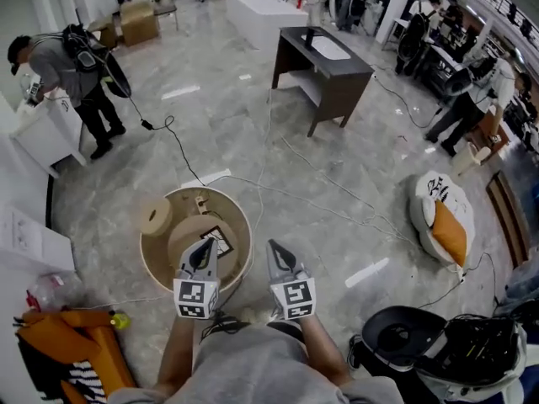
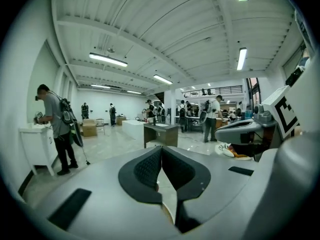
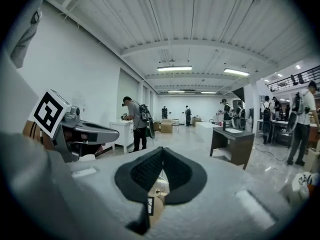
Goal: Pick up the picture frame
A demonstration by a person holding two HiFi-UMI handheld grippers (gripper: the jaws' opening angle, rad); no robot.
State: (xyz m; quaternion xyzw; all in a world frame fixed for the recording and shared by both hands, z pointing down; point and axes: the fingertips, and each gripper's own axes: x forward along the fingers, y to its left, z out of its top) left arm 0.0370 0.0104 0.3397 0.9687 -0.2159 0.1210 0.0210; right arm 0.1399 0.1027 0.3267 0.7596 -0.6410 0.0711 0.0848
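Only the head view looks down on both forearms, stretched forward side by side with the grippers roughly parallel and pointing away from the body. The left gripper (image 1: 205,244) and right gripper (image 1: 274,247) are grey wedge-shaped shells, each carrying a cube with black-and-white square markers. Each gripper view shows ribbed black pads pressed together at the tip with nothing pinched: left gripper (image 2: 161,149), right gripper (image 3: 161,150).

Just beyond the left tip, a round tub (image 1: 150,263) of pale wood stands on the floor. The picture frame (image 1: 222,237), square and dark-edged, lies inside it, partly covered by that gripper, beside a pale roll (image 1: 156,215). The gripper views miss the tub almost wholly. They show a white ribbed ceiling with strip lights.

Thin cables (image 1: 337,202) trail over the glossy marbled floor (image 1: 227,116). Farther off stand a dark brown desk (image 1: 324,67) and a person (image 1: 72,70) bent at a white counter (image 1: 42,133).
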